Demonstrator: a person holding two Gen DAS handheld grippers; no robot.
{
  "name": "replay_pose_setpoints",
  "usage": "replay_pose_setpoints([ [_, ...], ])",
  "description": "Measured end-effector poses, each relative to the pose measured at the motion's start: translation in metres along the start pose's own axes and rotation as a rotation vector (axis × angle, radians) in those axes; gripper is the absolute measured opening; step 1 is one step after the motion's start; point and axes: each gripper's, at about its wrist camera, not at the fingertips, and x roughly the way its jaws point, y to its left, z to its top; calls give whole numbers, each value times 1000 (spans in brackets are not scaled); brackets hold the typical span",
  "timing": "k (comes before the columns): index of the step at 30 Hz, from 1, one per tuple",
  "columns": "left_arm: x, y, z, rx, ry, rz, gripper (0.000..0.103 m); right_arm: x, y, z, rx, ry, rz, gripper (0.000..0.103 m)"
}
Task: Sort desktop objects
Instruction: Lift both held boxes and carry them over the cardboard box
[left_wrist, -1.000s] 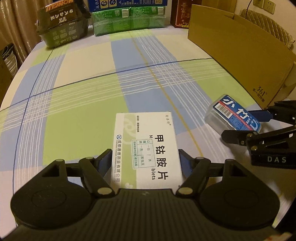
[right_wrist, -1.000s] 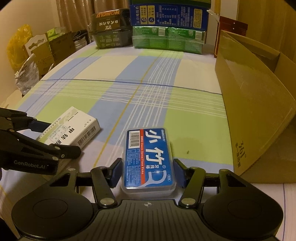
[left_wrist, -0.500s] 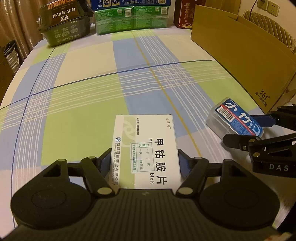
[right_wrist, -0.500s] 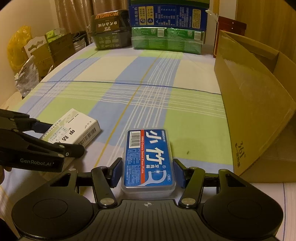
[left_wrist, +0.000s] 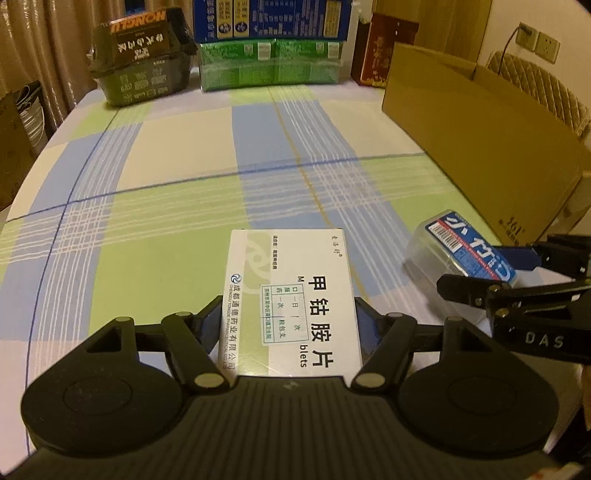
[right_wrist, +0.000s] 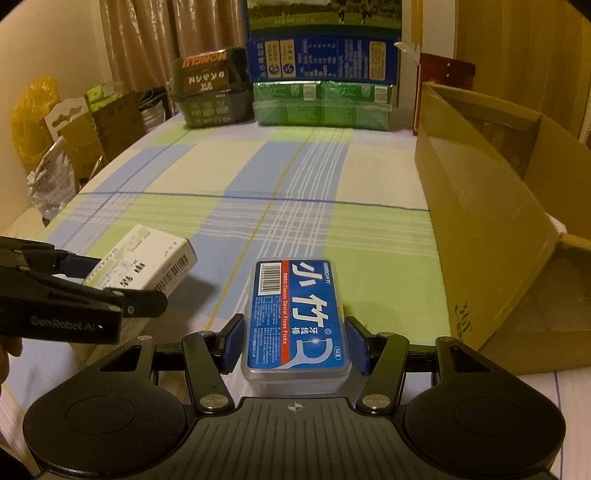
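Two grippers, each loaded. Left gripper (left_wrist: 290, 321): jaws pinching white medicine box (left_wrist: 291, 295) by its long sides, lifted above plaid counter (left_wrist: 177, 221). Right gripper (right_wrist: 293, 343): jaws clamped on blue-labelled floss pick case (right_wrist: 295, 314), also off the cloth. Open cardboard box (right_wrist: 480, 206) just right of case. Stacked cartons (right_wrist: 321, 85) at far edge.

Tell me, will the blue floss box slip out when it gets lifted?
Probably not easily. The floss box looks like hard, smooth plastic, so it could be a bit slippery, but the right gripper has a pad on each long side. It is flat, so it likely won't roll. It seems small and probably light.
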Motion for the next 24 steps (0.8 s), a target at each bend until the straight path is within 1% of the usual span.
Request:
replay_pose_setpoints([
  [2,-9,1,3,-14,-28,-7,67,-4,-1,-1,10,-8,1,54],
  [5,-21,5,6,-60,-57,-7,67,-12,-2,-1,16,-20,4,54],
  [9,-32,2,5,-77,-61,5,67,-26,-2,0,34,-47,-2,54],
  [14,-48,-10,-1,-101,-65,2,67,-53,-7,0,104,-75,6,54],
  [21,-84,-28,1,-117,-97,11,67,-91,-10,7,116,-101,-5,54],
  [24,-96,-37,3,-122,-111,13,67,-109,-14,8,99,-127,-27,54],
])
